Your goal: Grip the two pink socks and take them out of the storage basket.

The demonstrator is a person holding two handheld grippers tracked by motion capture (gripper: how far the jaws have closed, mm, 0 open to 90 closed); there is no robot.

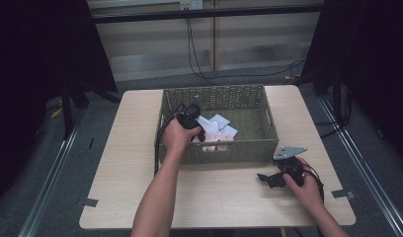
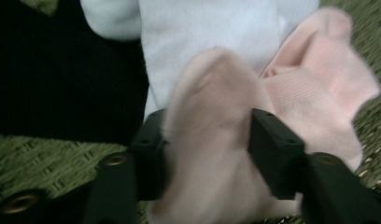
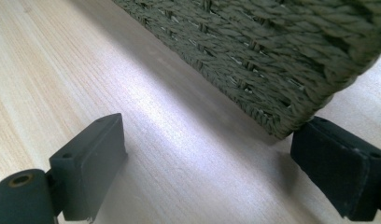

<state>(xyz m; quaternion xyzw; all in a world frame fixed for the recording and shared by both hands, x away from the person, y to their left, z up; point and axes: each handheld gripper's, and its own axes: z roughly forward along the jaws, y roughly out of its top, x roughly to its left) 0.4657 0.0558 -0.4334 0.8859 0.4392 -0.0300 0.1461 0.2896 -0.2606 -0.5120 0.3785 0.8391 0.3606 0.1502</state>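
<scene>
High view: pale wood table [image 1: 140,148] on grey floor; left hand-held gripper [image 1: 198,132] pinches pink sock [image 2: 216,140], right hand-held gripper [image 1: 266,178] gapes

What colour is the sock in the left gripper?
Pale pink sock; the left gripper view shows it best.

A pale wooden table [image 1: 140,148] (rounded corners) carries a green woven basket [image 1: 249,98]; its front stays bare.

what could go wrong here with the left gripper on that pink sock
The left gripper pinches only a fold of the pink sock, so it might slip out on lifting. The sock lies against the white cloth and other pink pieces, which may drag along. The right gripper sits open on the table beside the basket and could nudge it.
</scene>
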